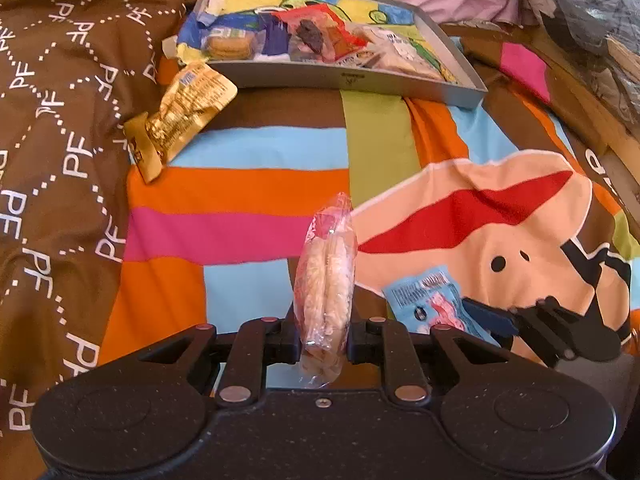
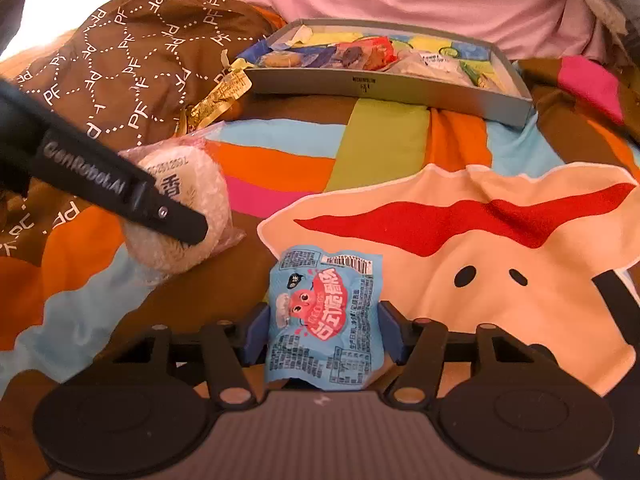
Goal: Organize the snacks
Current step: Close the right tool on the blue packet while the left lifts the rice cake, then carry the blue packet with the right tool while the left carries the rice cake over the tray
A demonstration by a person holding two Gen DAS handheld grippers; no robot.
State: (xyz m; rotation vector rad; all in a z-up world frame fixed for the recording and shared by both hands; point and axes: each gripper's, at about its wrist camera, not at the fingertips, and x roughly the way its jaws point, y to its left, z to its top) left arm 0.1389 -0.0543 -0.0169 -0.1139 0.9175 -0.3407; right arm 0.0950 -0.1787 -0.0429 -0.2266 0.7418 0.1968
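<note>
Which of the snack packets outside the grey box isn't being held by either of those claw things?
The gold foil packet, lying loose on the bedspread beside the grey box. The left gripper clamps the clear-wrapped rice cracker; the right gripper holds the blue packet.

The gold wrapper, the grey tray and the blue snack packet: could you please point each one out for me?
gold wrapper [image 1: 180,114], left wrist view, middle of the crinkled foil.
grey tray [image 1: 320,78], left wrist view, its near outer wall.
blue snack packet [image 2: 324,320], right wrist view, the printed front between the fingers.

Light-blue packet [image 2: 326,320] with red cartoon; gold wrapper [image 1: 182,114]; grey tray [image 1: 352,78].
</note>
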